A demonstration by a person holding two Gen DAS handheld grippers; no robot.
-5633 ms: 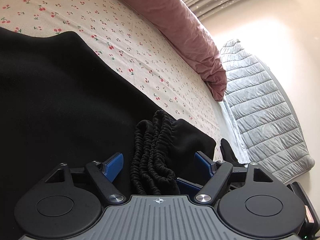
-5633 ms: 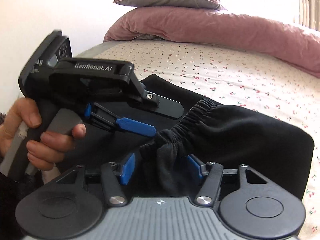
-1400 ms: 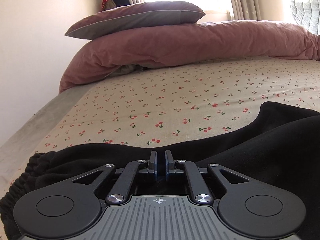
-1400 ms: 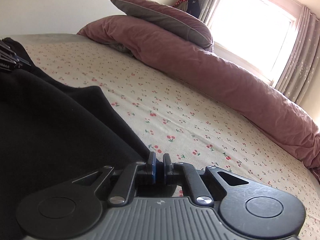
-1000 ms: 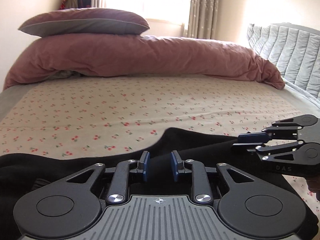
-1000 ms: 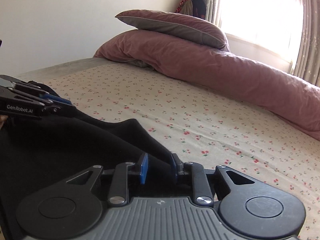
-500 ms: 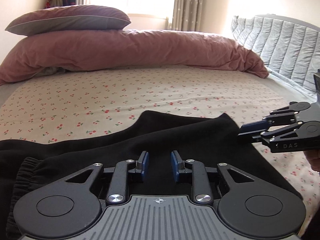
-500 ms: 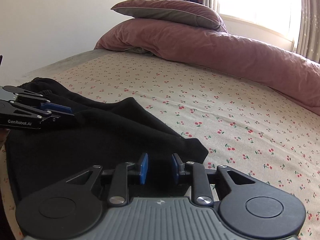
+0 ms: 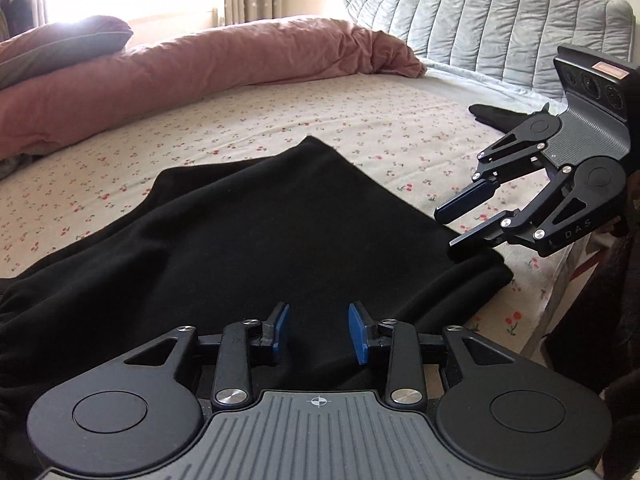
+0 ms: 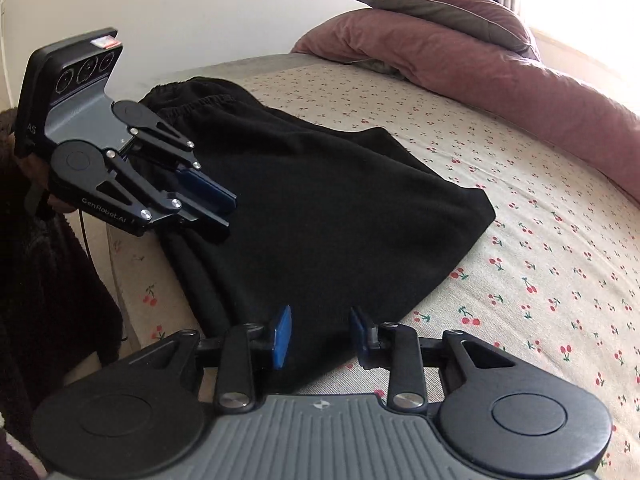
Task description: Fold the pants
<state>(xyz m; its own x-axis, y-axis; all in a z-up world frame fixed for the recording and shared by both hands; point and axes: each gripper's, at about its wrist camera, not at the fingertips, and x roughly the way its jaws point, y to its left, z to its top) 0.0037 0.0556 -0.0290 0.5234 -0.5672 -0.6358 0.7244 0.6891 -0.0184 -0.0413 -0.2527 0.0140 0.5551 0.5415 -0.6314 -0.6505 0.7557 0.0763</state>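
Released since a moment ago: black pants (image 9: pixel 280 220), pinched then, now lying folded on cherry-print sheet (image 9: pixel 400 120) near the bed's edge. Left gripper (image 9: pixel 319 330) spread, jaws just opened, soft matte cloth below but not pressed. Right gripper (image 10: pixel 320 334) likewise parted over the folded corner (blue pads clear of fabric). Gathered elastic waistband (image 10: pixel 180 94) bunched at the far end. Puffy pink duvet (image 9: pixel 200 64) rolled along the back, quilted grey headboard (image 9: pixel 480 16) beyond.
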